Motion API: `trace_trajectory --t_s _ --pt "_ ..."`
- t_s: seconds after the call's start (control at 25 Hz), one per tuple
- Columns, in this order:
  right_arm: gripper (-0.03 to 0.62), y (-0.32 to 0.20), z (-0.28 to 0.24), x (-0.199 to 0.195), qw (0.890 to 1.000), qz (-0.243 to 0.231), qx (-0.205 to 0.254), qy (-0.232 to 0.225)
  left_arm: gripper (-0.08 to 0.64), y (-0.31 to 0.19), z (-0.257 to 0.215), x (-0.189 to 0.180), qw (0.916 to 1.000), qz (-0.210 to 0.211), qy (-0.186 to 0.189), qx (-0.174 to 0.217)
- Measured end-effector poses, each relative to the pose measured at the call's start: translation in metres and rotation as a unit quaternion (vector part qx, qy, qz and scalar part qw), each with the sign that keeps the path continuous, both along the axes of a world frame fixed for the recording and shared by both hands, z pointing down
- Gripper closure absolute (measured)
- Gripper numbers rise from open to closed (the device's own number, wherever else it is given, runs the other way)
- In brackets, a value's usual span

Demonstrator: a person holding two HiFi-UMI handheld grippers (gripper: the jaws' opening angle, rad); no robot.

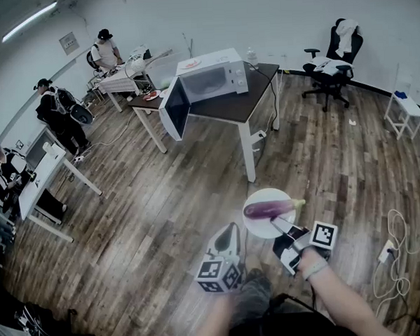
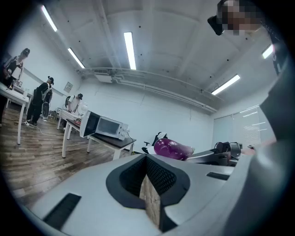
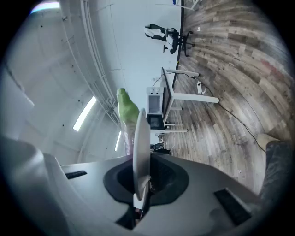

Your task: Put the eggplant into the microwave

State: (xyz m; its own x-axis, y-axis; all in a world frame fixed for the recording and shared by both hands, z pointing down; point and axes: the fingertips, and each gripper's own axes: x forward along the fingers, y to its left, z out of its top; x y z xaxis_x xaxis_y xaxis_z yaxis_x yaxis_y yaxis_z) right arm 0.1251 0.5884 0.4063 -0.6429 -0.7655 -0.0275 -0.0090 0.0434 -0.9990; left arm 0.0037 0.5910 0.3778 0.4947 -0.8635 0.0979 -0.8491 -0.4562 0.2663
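Note:
A purple eggplant (image 1: 268, 209) with a green stem lies on a white plate (image 1: 259, 229) held out over the wooden floor. My right gripper (image 1: 280, 229) is shut on the plate's near rim; in the right gripper view the plate (image 3: 141, 147) stands edge-on between the jaws with the eggplant's green end (image 3: 126, 110) behind it. My left gripper (image 1: 226, 234) hangs to the left of the plate, shut and holding nothing. From the left gripper view the eggplant (image 2: 170, 149) shows to the right. The white microwave (image 1: 212, 81) stands on a dark table (image 1: 245, 106) across the room, its door (image 1: 174, 108) swung open.
A black office chair (image 1: 334, 62) stands at the back right, with a small white stool (image 1: 406, 111) at the right wall. White cable and a power strip (image 1: 393, 242) lie on the floor to my right. Several people stand at white desks (image 1: 45, 176) along the left.

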Motion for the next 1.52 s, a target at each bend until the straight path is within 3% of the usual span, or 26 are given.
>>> trace_trajectory --t_s 0.76,1.12,1.52 --pt "0.583 -0.182 0.002 -0.007 1.0 0.008 -0.004 0.01 0.561 -0.19 0.003 0.01 0.9996 0.027 -0.001 -0.001" --pt "0.583 -0.27 0.011 -0.02 1.0 0.012 -0.007 0.012 0.561 -0.279 0.007 -0.005 0.9995 0.03 0.001 0.001" --pt "0.583 -0.336 0.014 -0.033 1.0 0.005 0.0 0.014 0.561 -0.333 0.014 -0.022 0.9997 0.022 0.009 -0.003"
